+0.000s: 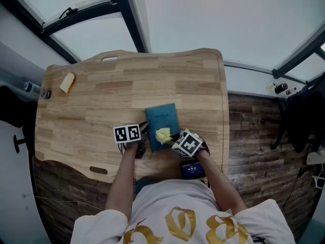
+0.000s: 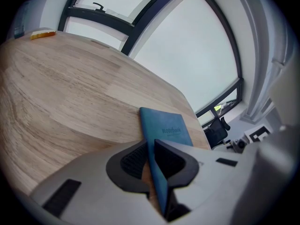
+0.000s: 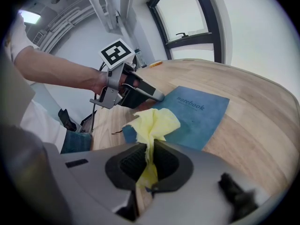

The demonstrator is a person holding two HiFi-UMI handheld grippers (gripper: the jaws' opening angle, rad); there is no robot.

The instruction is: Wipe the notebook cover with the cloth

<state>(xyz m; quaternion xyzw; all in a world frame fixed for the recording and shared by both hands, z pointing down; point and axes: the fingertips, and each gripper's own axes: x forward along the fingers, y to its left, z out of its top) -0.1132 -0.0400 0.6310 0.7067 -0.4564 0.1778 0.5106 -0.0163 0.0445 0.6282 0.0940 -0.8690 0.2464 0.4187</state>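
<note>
We see one blue soft-cover notebook (image 1: 163,117) near-centre on one light wooden table (image 1: 101,95); left gripper (image 2: 151,161) clenched on its near-left edge, right gripper (image 3: 149,161) grasping one crumpled yellow cloth (image 1: 163,135) on the cover

The near end of the notebook (image 1: 163,119) is hidden beneath the cloth (image 1: 163,135), the left gripper (image 1: 142,146) and the right gripper (image 1: 170,138). A yellow item (image 1: 67,82) at the far corner of the table (image 1: 101,111) is too small to identify. A dark blue object (image 1: 192,170) beside the right forearm (image 1: 217,171) cannot be made out.
</note>
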